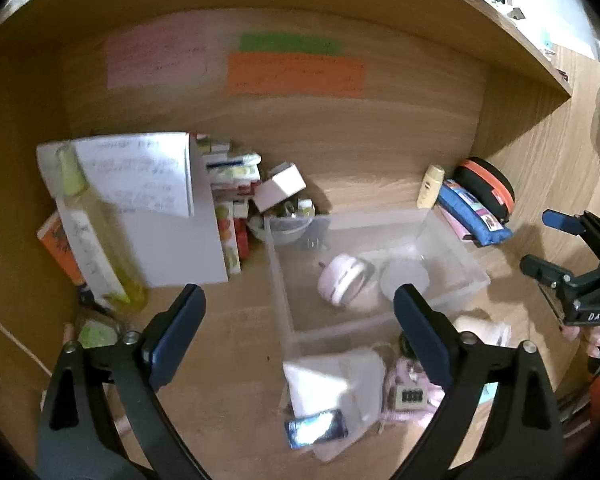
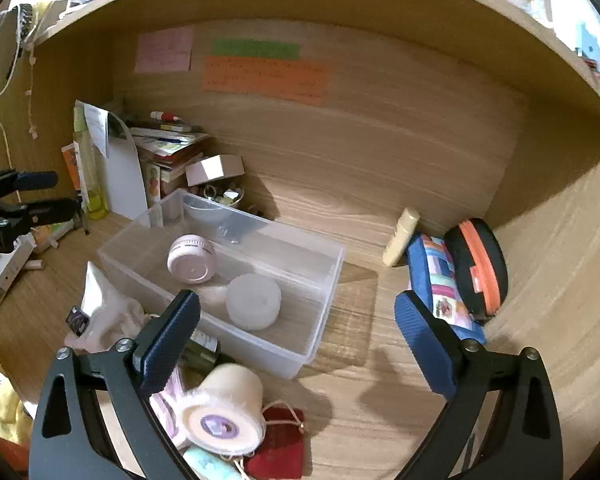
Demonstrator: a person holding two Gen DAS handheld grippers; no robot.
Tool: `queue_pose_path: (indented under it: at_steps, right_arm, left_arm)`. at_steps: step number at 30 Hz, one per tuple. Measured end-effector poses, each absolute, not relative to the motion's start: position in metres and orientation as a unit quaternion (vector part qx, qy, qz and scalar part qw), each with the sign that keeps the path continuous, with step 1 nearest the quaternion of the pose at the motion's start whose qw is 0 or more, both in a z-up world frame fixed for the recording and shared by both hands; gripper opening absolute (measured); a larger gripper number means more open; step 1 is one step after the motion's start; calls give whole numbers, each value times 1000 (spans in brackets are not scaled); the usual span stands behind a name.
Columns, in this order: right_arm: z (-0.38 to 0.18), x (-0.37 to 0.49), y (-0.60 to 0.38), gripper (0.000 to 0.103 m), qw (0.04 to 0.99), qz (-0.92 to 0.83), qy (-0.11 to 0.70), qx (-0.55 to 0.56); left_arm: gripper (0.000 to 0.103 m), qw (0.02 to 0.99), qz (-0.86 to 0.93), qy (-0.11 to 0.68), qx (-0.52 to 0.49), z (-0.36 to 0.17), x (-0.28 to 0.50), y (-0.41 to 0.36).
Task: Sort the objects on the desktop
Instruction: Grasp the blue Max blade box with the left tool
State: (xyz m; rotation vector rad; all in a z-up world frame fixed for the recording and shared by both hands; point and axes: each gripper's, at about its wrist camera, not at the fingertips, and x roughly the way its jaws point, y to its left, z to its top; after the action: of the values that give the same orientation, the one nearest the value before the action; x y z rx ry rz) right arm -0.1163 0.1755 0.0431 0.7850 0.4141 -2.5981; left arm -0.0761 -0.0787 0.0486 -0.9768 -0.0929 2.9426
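Both the left tongs and right tongs hang released, grasping nothing. The clear bin holds a pink round case, with a white disc at its 4 o'clock.

We see two round containers in the bin mid-desk; pouches lie toward its right edge.

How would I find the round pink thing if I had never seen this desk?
Look for the clear plastic box in the middle of the wooden desk. Two round things lie inside it: the round pink thing lies toward the back wall, tipped on its side. The other, the frosted white disc, lies flat nearer the front, so go for the pink one with the darker ring around it.
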Motion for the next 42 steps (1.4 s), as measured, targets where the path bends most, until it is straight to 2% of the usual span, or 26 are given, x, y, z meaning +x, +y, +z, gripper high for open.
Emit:
queue_pose_path:
  at_steps: [15,27,29,30,32,42]
  right_arm:
    - [-11,-78,190,99,183,-925,109,315]
    - [-46,-78,173,99,183,-915,96,345]
    - [-51,-82,172,99,182,-913,94,352]
    - [-53,-84,172,99,182,-912,92,356]
    - [-57,-89,171,99,184,-908,83,366]
    - [-60,-94,166,97,186,-910,77,362]
  left_arm:
    - [96,-8,937,-57,-346,-8,-33,-84]
    - [96,2,912,-130,-389,-59,-30,-83]
    - [91,5,910,-143,-388,-61,-31,-84]
    - [84,8,909,-148,-390,-62,-32,-84]
    - [77,19,903,-159,-399,-66,-37,-85]
    - [74,22,899,-186,-397,-69,-39,-88]
